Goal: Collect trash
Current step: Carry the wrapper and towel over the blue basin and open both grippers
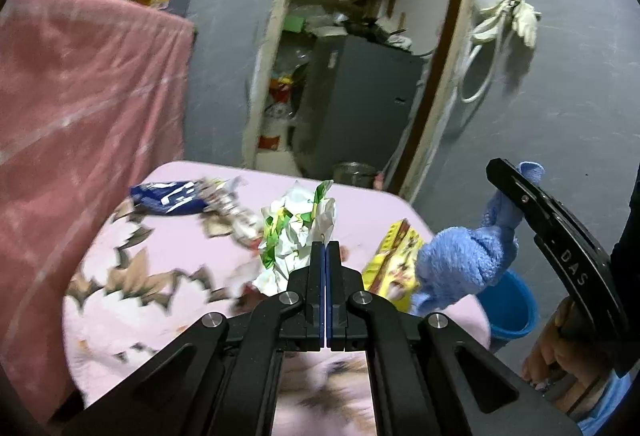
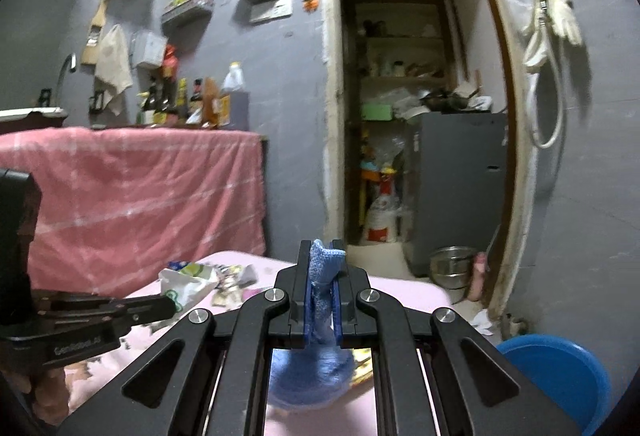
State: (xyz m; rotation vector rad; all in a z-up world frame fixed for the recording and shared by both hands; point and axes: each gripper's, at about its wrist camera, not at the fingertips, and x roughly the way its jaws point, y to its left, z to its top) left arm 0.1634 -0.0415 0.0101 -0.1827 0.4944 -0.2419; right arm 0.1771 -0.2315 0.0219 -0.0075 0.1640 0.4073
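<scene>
My left gripper [image 1: 325, 245] is shut on a crumpled white-and-green wrapper [image 1: 296, 232] and holds it over the pink table [image 1: 132, 332]. The wrapper also shows in the right wrist view [image 2: 188, 282], at the tip of the left gripper [image 2: 170, 306]. My right gripper [image 2: 322, 268] is shut on a blue cloth [image 2: 320, 276] that hangs down below the jaws. In the left wrist view the right gripper [image 1: 508, 182] holds the blue cloth [image 1: 460, 264] above the table's right edge. A blue packet [image 1: 168, 198], a yellow wrapper [image 1: 394, 264] and torn scraps [image 1: 230, 212] lie on the table.
A blue bucket [image 2: 556, 376] stands on the floor to the right of the table; it also shows in the left wrist view [image 1: 510, 312]. A pink-draped counter [image 2: 132, 188] with bottles [image 2: 188, 100] is on the left. A doorway with a grey cabinet [image 2: 456, 180] and a steel pot [image 2: 450, 266] lies beyond.
</scene>
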